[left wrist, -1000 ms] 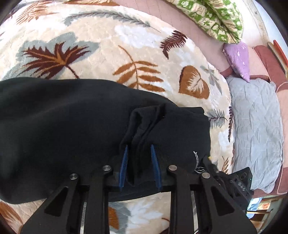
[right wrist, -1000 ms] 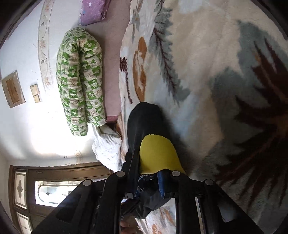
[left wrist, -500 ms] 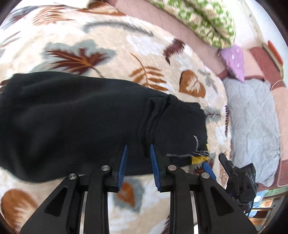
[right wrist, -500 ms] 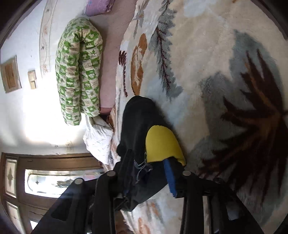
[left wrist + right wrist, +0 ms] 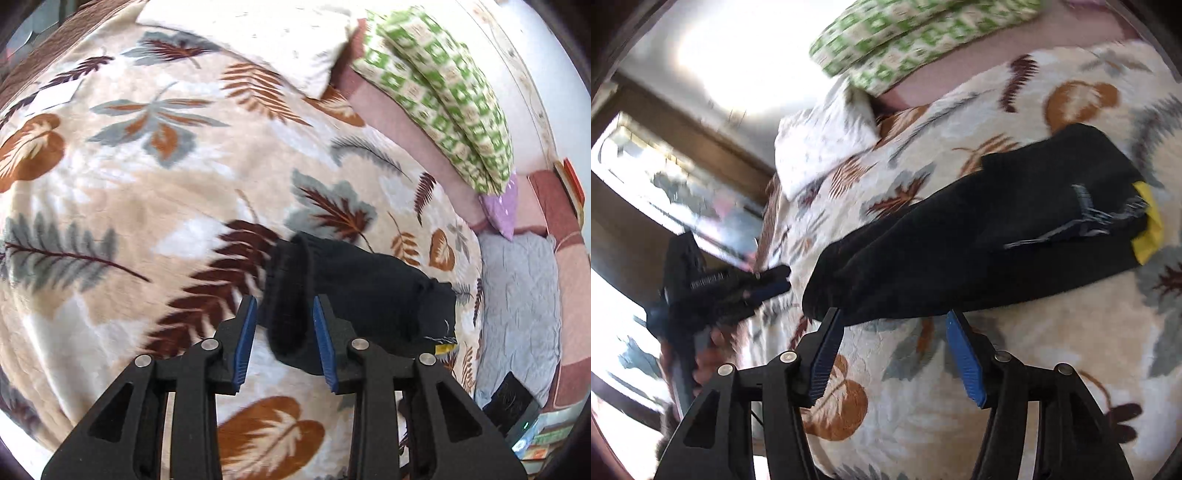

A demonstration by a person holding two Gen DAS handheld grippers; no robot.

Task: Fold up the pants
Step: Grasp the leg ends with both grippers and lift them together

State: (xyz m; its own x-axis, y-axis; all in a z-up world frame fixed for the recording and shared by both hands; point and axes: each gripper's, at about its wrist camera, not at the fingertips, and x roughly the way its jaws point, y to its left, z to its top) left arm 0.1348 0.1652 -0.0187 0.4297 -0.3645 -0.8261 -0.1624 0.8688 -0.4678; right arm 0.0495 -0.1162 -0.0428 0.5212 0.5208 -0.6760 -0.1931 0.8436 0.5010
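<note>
The black pants (image 5: 354,291) lie folded into a long bundle on the leaf-patterned blanket (image 5: 147,184). A yellow tag (image 5: 445,349) sticks out at their right end. My left gripper (image 5: 282,328) is open and raised above the blanket, and the bundle's near end shows between its blue pads without being clamped. In the right wrist view the pants (image 5: 979,236) lie across the blanket, with the yellow tag (image 5: 1148,225) at the right. My right gripper (image 5: 892,343) is open and empty just in front of the pants' edge. The left gripper (image 5: 738,288) shows there at the left, blurred.
A green patterned bolster (image 5: 443,92), a white pillow (image 5: 266,40) and a purple cushion (image 5: 502,210) lie along the far side of the bed. A grey quilt (image 5: 521,314) lies at the right. A window and wooden frame (image 5: 665,177) show in the right wrist view.
Both grippers have let go of the pants and pulled back. The left gripper has risen and the right gripper has opened wide and swung round, so the folded bundle now lies free.
</note>
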